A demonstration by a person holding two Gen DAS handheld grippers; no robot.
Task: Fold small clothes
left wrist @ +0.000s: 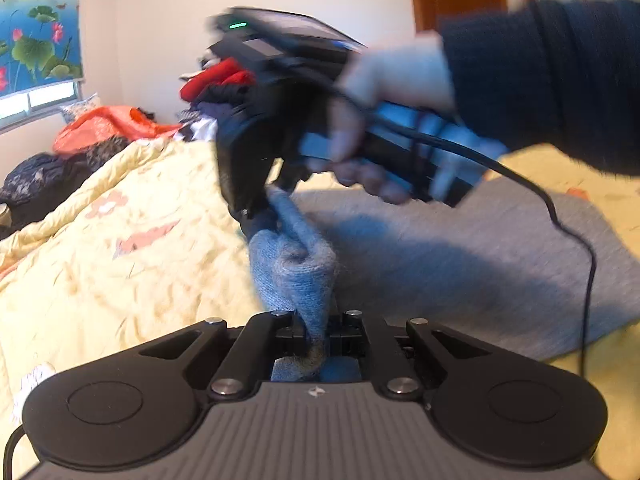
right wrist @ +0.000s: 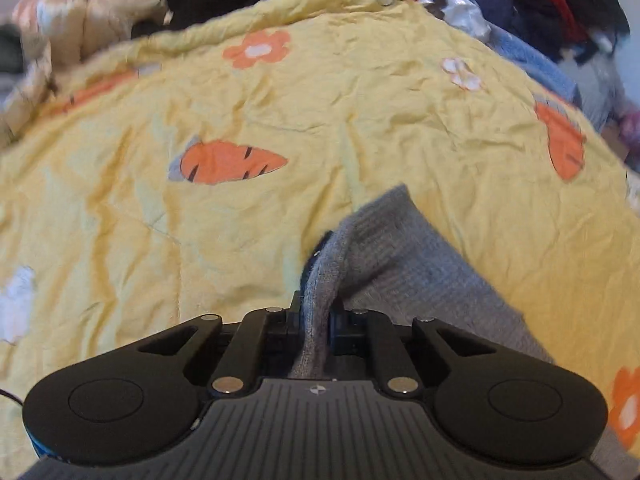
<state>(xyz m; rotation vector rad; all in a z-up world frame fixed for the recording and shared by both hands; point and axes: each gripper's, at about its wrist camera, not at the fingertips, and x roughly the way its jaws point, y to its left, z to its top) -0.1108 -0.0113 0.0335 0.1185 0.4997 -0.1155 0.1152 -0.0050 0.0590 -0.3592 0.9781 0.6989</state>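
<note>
A grey-blue knitted garment (left wrist: pixel 460 264) lies spread on the yellow quilt. My left gripper (left wrist: pixel 314 332) is shut on a bunched fold of it (left wrist: pixel 296 276). My right gripper (left wrist: pixel 262 210) shows in the left wrist view, held by a hand, blurred, pinching the same fold from above. In the right wrist view my right gripper (right wrist: pixel 316 324) is shut on a grey knitted edge (right wrist: pixel 392 256) that trails off to the right over the quilt.
The yellow quilt with carrots and flowers (right wrist: pixel 240 120) covers the bed. A heap of red, dark and blue clothes (left wrist: pixel 216 92) sits at the far end, with an orange cloth (left wrist: pixel 104 124) beside it. A black cable (left wrist: pixel 576 248) hangs from the right gripper.
</note>
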